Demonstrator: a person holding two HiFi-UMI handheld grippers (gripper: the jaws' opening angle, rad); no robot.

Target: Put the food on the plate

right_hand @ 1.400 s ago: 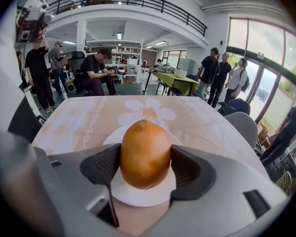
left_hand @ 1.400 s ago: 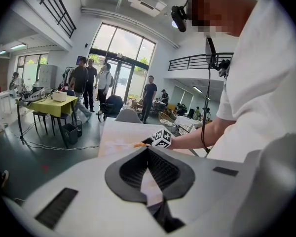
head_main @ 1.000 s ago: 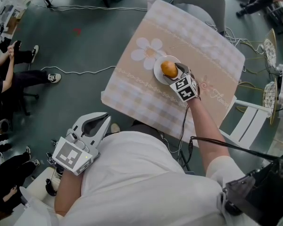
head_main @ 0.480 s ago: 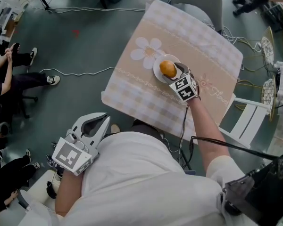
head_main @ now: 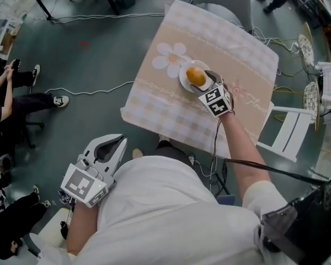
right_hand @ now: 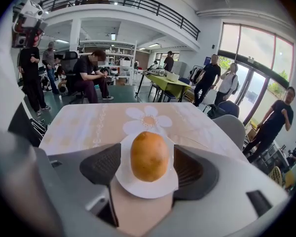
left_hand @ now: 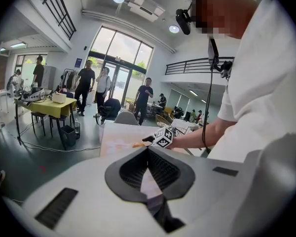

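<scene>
Jaws of the right gripper (right_hand: 148, 168) stand apart, one on each side of the potato (right_hand: 149, 154), with a sliver of white showing between each pad and the skin. The potato stands on end in the middle of the small white plate (right_hand: 147, 189), which sits on the flower-print tablecloth (right_hand: 84, 125) beside the printed daisy (right_hand: 149, 121). The placing looks done, and the risk lies in the retreat. Standing on end, the potato could topple and roll off the shallow plate if a pad brushes it on the way out, or the light plate could be dragged. The left gripper (left_hand: 148, 151), jaws together on nothing, hangs well apart at the person's side.
</scene>
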